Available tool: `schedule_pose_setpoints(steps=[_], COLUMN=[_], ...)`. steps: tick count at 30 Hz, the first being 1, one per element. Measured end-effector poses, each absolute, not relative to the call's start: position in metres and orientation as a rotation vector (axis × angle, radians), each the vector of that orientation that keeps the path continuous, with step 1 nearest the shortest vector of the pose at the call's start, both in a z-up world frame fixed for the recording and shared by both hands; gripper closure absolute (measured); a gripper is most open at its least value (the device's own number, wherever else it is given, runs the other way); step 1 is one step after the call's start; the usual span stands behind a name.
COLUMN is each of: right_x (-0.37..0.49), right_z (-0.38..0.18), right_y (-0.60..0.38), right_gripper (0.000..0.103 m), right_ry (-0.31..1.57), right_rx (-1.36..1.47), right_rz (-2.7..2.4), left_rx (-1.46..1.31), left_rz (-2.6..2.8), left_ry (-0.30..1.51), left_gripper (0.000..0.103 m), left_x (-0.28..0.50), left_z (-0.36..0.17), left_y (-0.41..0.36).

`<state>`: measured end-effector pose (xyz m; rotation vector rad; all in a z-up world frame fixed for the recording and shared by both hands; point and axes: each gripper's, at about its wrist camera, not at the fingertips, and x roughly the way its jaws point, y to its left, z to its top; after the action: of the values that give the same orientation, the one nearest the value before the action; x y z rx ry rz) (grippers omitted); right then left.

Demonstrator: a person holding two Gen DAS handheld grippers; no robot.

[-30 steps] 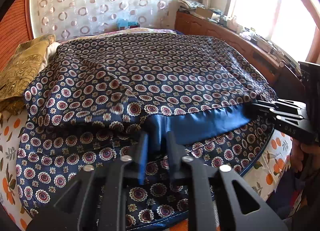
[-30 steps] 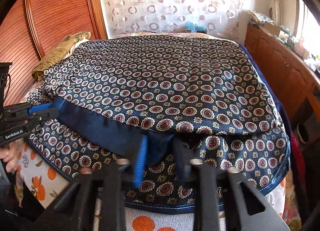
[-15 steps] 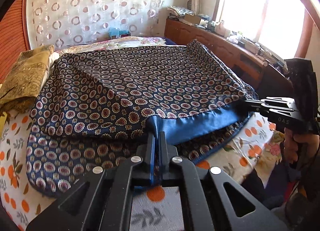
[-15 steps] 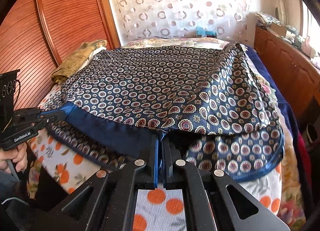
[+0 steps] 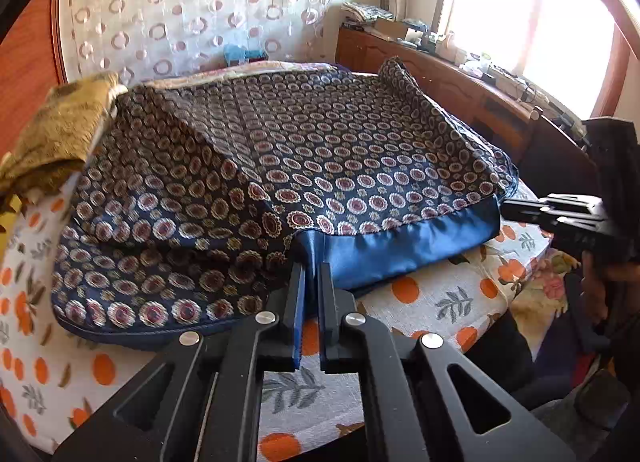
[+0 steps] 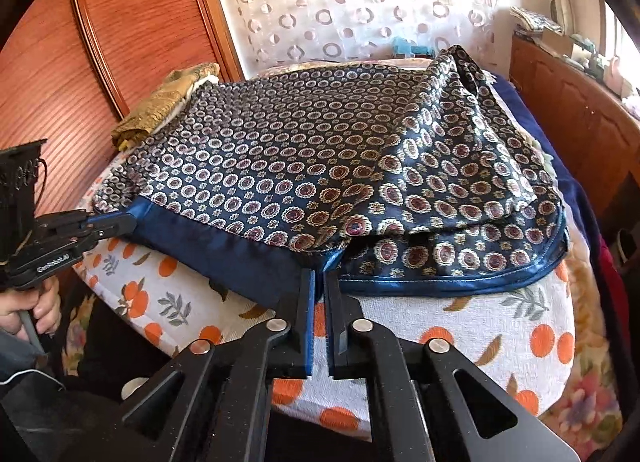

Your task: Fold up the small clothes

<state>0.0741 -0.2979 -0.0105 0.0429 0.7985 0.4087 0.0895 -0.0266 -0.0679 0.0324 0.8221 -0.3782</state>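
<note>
Item: patterned garment (image 5: 320, 165), lying on the orange-print bedspread (image 5: 440, 302) — left gripper (image 5: 311, 270) and right gripper (image 6: 319, 282) each pinching its blue band (image 5: 400, 246). Risk: satin slipping free, upper layer bunching — uneven fold.

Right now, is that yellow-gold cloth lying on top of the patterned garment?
No, the gold cloth lies beside the garment at its far left edge, not on it.

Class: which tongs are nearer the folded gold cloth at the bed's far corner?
Left. The left tongs grip the band's end on the gold cloth's side; the right tongs grip the opposite end.
</note>
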Motion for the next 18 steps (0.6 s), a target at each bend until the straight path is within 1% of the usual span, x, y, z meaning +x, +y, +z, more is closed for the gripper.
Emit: schedule_pose_setpoints(steps=[1,2,3,4,5,6,7,8,10,18], right_x=[0.072,0.072,0.069,0.069,0.07,0.072,0.076,0.079,0.092,0.16], right_z=[-0.007,-0.004,0.001,0.004,0.006,0.007,0.009,0.009,0.006,-0.017], right_y=[-0.304,-0.306,-0.311,-0.317,-0.324,-0.331,-0.338,-0.342,-0.353,-0.381], right_gripper=[0.091,0.086,0.079,0.076,0.069,0.066,0.066,0.066,0.066,0.066], right_ry=[0.782,0.769,0.754,0.743,0.735,0.73,0.719,0.71,0.705,0.815], right_rx=[0.046,0.047,0.05,0.049,0.046,0.036,0.019,0.005,-0.017,0.11], right_rz=[0.402,0.391,0.377,0.363,0.34,0.31,0.28,0.258,0.202,0.162], left_rx=[0.035,0.032,0.029,0.027,0.023,0.017,0.012,0.013,0.014,-0.019], left_rz=[-0.374,-0.375,-0.373,-0.369,-0.364,-0.358,-0.352,-0.345,-0.334,-0.305], left_ry=[0.81,0.802,0.789,0.782,0.773,0.771,0.769,0.764,0.765,0.802], left_gripper=[0.081,0.07,0.065,0.052,0.043,0.039,0.033,0.03,0.028,0.028], left_x=[0.089,0.089,0.088,0.087,0.088,0.089,0.09,0.092,0.096,0.106], left_z=[-0.064,-0.062,-0.059,-0.057,-0.055,-0.053,-0.052,-0.051,-0.051,-0.065], left_y=[-0.025,-0.024,-0.022,-0.021,-0.019,-0.018,-0.015,-0.013,-0.011,0.005])
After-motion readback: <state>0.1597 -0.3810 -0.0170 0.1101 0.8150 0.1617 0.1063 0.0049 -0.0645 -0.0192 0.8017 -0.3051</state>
